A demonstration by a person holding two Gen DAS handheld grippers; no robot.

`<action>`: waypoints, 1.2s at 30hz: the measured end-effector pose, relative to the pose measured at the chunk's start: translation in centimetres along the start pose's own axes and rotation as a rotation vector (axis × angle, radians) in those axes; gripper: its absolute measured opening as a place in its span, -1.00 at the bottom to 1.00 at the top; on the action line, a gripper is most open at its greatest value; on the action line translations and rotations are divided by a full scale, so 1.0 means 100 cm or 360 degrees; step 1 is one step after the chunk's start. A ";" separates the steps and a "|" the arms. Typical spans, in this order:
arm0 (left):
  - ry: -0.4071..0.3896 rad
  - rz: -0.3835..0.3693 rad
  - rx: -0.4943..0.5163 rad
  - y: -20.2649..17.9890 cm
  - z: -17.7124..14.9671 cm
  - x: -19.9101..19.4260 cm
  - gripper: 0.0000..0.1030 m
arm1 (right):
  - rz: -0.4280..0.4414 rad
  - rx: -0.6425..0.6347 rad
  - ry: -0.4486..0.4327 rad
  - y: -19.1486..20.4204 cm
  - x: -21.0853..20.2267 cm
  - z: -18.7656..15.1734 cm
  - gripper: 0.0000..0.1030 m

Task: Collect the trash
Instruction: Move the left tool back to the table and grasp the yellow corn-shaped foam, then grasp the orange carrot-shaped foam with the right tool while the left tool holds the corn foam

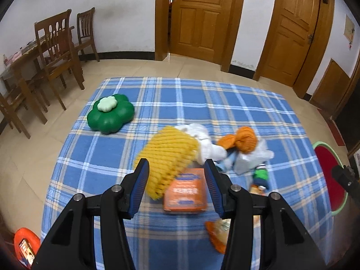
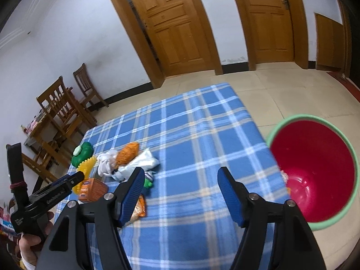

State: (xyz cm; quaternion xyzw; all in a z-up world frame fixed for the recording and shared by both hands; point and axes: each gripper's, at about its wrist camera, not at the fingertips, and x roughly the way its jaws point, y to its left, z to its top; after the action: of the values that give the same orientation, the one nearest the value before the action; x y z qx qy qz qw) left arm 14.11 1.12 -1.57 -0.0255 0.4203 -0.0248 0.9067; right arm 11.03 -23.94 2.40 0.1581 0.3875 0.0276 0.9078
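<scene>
trash (image 1: 198, 157) lies in a loose heap on the blue plaid tabletop (image 1: 157, 103), toward the edge nearest the person. in the left wrist view the left claw (image 1: 176, 173) hangs over that heap with its jaws spread wide and nothing between them. an orange carton (image 1: 185, 190) sits just ahead of the fingertips, and a yellow foam net (image 1: 166, 155) touches it at 11 o'clock. at 1 o'clock from the carton lie white crumpled plastic (image 1: 207, 141), an orange mesh bundle (image 1: 245, 138) and a clear bag (image 1: 252, 157). a crinkled orange snack wrapper (image 1: 219, 234) lies at 5 o'clock. a green flower-shaped thing (image 1: 110, 113) stands well apart at 10 o'clock; whether it counts as trash cannot be told.

the right claw (image 2: 180, 193) is also spread and empty, held above bare cloth. at its 3 o'clock stands a red bin with a green rim (image 2: 315, 171), off the tabletop's edge, with something pale low inside.

by the look of it, everything here is light. the carton seems stiff enough to pinch across its flat faces, though it may crush. the net and plastics look soft and springy, best gathered by a bunched fold. the wrapper looks slippery and thin, so a bite at its crimped end would likely hold best.
</scene>
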 end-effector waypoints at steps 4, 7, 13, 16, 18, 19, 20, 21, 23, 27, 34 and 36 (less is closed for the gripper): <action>0.0022 0.0002 -0.0009 0.008 0.003 0.013 -0.01 | 0.0015 -0.0043 0.0033 0.015 0.014 0.004 0.36; 0.0032 -0.0005 -0.0018 0.014 0.006 0.021 -0.01 | 0.0025 -0.0073 0.0061 0.025 0.024 0.007 0.36; 0.0043 -0.0087 -0.0073 0.031 0.009 0.031 -0.01 | 0.0046 -0.0133 0.0134 0.050 0.050 0.010 0.36; 0.0029 -0.0131 -0.0114 0.041 0.011 0.033 -0.16 | 0.0059 -0.0163 0.0166 0.063 0.060 0.012 0.36; 0.0025 -0.0160 -0.0140 0.049 0.011 0.035 -0.28 | 0.0072 -0.0184 0.0188 0.070 0.067 0.012 0.36; 0.0022 -0.0172 -0.0150 0.053 0.012 0.035 -0.30 | 0.0069 -0.0201 0.0196 0.076 0.071 0.013 0.36; 0.0019 -0.0182 -0.0156 0.056 0.012 0.035 -0.37 | 0.0066 -0.0212 0.0200 0.079 0.074 0.013 0.36; 0.0014 -0.0192 -0.0163 0.060 0.012 0.036 -0.43 | 0.0064 -0.0223 0.0206 0.083 0.077 0.013 0.36; 0.0009 -0.0220 -0.0184 0.067 0.011 0.037 -0.48 | 0.0063 -0.0233 0.0226 0.089 0.085 0.015 0.36; -0.0003 -0.0299 -0.0221 0.077 0.008 0.038 -0.63 | 0.0033 -0.0246 0.0247 0.098 0.099 0.015 0.36; -0.0050 -0.0413 -0.0241 0.084 0.006 0.031 -0.68 | -0.0038 -0.0223 0.0267 0.102 0.118 0.017 0.28; -0.0057 -0.0427 -0.0242 0.085 0.006 0.031 -0.68 | -0.0063 -0.0230 0.0252 0.104 0.120 0.017 0.10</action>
State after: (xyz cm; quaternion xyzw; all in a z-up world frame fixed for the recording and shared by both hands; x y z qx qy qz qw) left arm 16.73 9.38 -4.12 -0.1504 0.3975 -0.1135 0.8981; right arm 21.34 -12.48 -1.64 0.0819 0.4581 0.0500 0.8837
